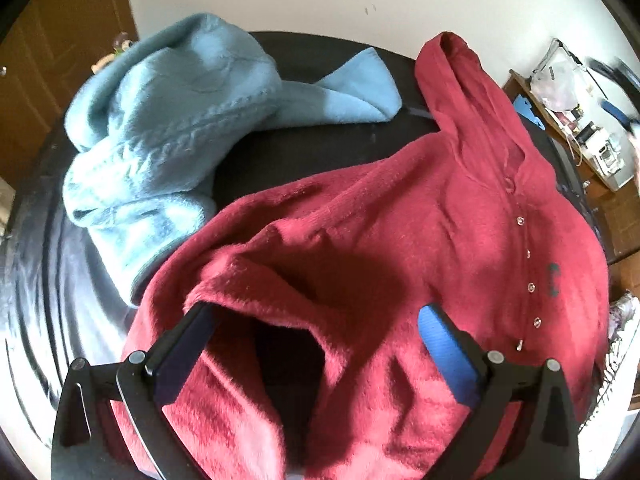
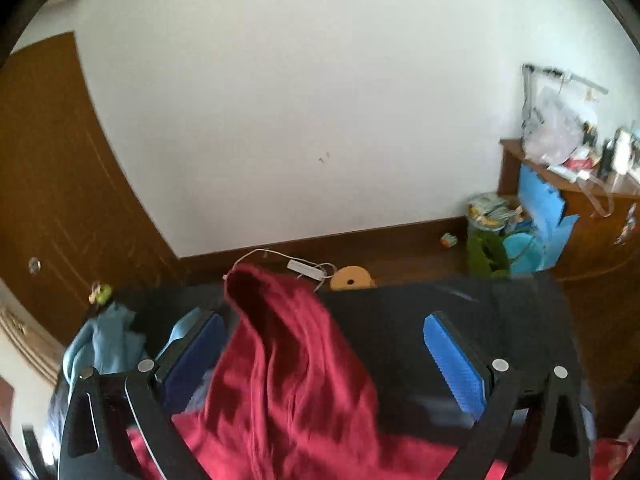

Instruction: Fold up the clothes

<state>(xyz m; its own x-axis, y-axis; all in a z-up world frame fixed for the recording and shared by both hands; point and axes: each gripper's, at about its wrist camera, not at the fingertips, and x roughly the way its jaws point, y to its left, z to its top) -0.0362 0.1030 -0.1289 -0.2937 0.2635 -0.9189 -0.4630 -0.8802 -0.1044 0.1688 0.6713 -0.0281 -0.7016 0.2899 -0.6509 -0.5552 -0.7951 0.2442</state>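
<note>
Fleecy dark red hooded cardigan with a row of small clear buttons (image 1: 400,240) lies spread on the round black table (image 1: 304,160), the hood (image 1: 452,76) pointing to the far edge and the button line running down the right side; a sleeve or side part near the camera is bunched, with its opening (image 1: 280,344) gaping. Beside it, to the left and touching it, a light blue knitted fleece garment (image 1: 160,120) lies in a loose heap.

Left gripper (image 1: 316,320) hovers just over the bunched red part with its jaws spread wide, nothing between them; right gripper (image 2: 324,328) is also released, jaws wide apart, looking low across the table along the hood side of the red cloth, which shows here as a raised ridge (image 2: 288,340).

I judge the cardigan is not yet a neat fold, only laid out; whether a fold is being started or corrected I cannot say. To work well, each gripper should pinch one layer edge only, not the thick bunch; the cloth should be lifted a little and carried flat so the fleece does not drag the blue garment; the buttons make a good centre line.
</note>
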